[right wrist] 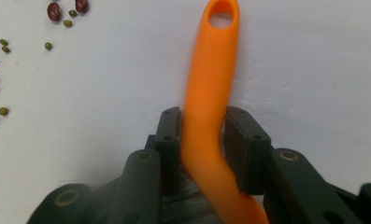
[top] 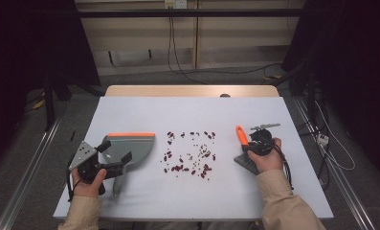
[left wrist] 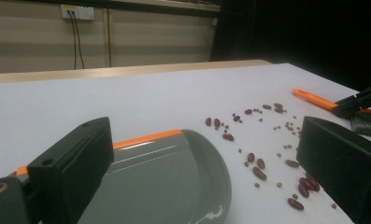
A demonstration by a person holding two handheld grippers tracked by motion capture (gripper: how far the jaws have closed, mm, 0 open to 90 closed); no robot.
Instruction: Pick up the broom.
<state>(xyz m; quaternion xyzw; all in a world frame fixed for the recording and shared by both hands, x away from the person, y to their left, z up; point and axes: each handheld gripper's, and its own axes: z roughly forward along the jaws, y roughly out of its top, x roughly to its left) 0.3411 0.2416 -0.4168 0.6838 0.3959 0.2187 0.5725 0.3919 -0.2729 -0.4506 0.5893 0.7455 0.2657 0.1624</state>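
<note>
A grey dustpan (top: pixel 132 147) with an orange front lip lies on the white table (top: pixel 144 110) at the left, its handle pointing toward the person. My left gripper (top: pixel 116 149) stands open just over the pan's rear part; in the left gripper view the pan (left wrist: pixel 174 177) lies low between the wide jaws (left wrist: pixel 204 154). Red and small green beans (top: pixel 190 154) are scattered across the middle of the table. At the right, my right gripper (top: pixel 250 143) is shut on the orange handle (right wrist: pixel 206 93) of a small brush. Its dark bristles (top: pixel 246 164) rest on the table under the hand.
The beans (left wrist: pixel 258 170) begin just right of the pan's lip. A wooden strip (top: pixel 192 91) runs along the table's far edge. Cables (top: pixel 331 148) hang off the right side, and dark curtains stand at both sides.
</note>
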